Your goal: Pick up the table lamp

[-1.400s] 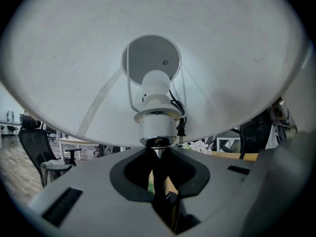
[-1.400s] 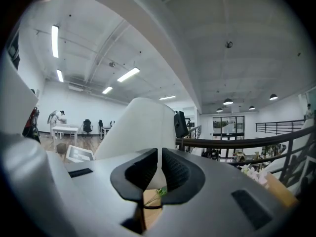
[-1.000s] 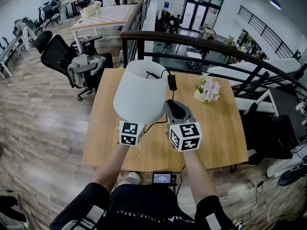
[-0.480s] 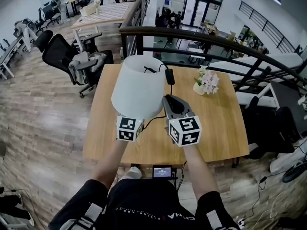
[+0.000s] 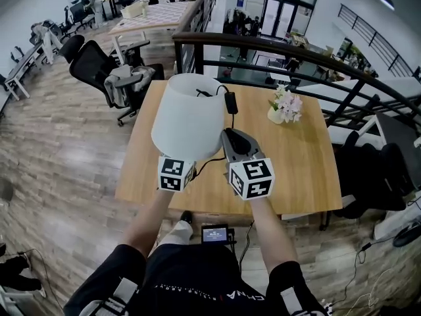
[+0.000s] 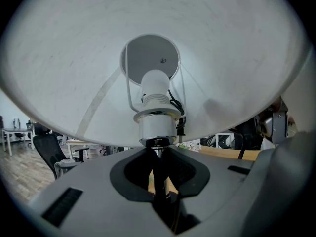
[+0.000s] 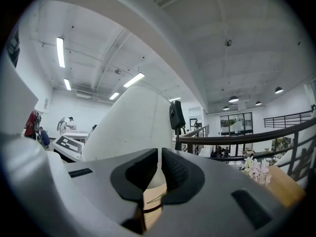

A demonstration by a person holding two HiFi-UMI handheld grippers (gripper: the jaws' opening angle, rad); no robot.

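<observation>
The table lamp's white shade hangs above the wooden table, and my left gripper holds the lamp from below. In the left gripper view, my left gripper is shut on the thin lamp stem, just under the chrome socket, with the shade's inside filling the picture above. My right gripper sits level just right of the shade. Its jaws are shut with nothing between them, and the shade stands beyond them to the left.
A black power adapter and its cable lie on the table behind the lamp. A pot of pale flowers stands at the back right. A dark railing runs behind the table, and an office chair is to the left.
Both grippers and the lamp have drifted together towards the table's near edge. The left grip on the stem and the shut right jaws look unchanged.
</observation>
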